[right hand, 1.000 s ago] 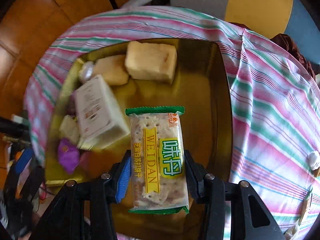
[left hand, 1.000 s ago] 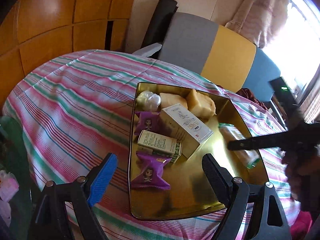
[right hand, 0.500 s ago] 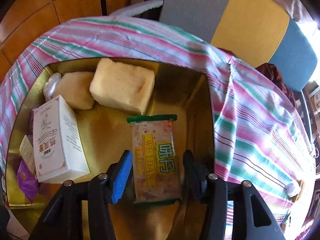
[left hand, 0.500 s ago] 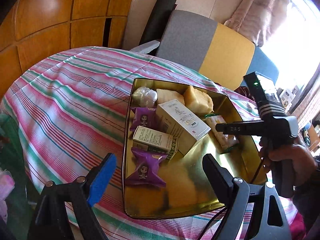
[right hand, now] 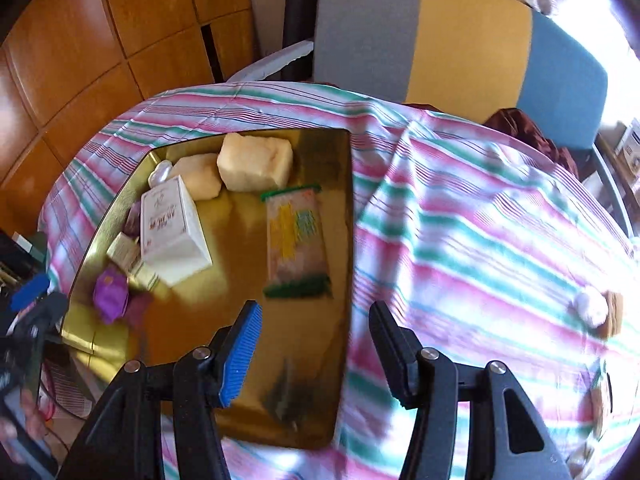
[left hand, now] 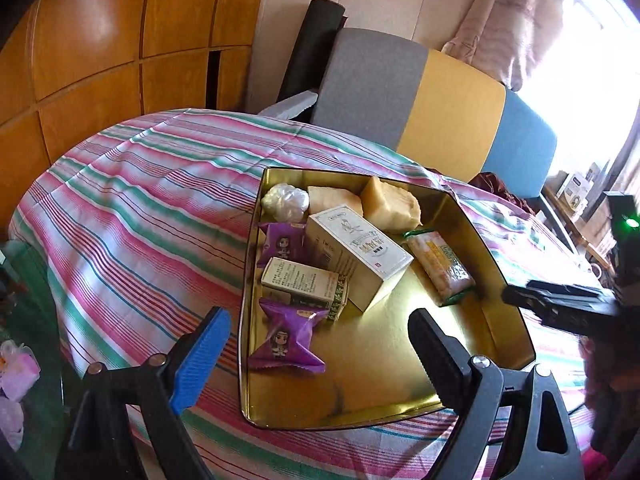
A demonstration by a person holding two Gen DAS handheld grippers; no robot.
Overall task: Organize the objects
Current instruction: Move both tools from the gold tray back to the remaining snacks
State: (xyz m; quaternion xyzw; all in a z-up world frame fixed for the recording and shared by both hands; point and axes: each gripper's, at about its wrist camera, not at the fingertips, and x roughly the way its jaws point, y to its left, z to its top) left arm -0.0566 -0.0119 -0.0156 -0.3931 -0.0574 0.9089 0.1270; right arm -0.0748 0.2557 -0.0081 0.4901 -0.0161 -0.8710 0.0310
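Observation:
A gold tray (left hand: 492,240) (right hand: 344,264) sits on the striped tablecloth. In it lie a green-edged cracker packet (left hand: 440,266) (right hand: 296,240), a white box (left hand: 360,256) (right hand: 170,232), a small cream box (left hand: 304,282), two purple candy packets (left hand: 288,338) (left hand: 282,242), two pale cakes (left hand: 390,204) (right hand: 256,162) and a white wrapped ball (left hand: 284,200). My right gripper (right hand: 314,344) is open and empty, just short of the cracker packet and over the tray's right edge. My left gripper (left hand: 316,356) is open and empty at the tray's near edge.
A white ball (right hand: 590,308) beside a brown snack (right hand: 614,314) lies on the cloth at the right. Another snack (right hand: 600,400) lies near the right edge. A grey, yellow and blue chair (left hand: 440,108) stands behind the table. Wooden panels (left hand: 100,48) line the left.
My right gripper let go of the cracker packet, which now lies in the tray, and drew back towards me and to the right. The left gripper stayed nearly still.

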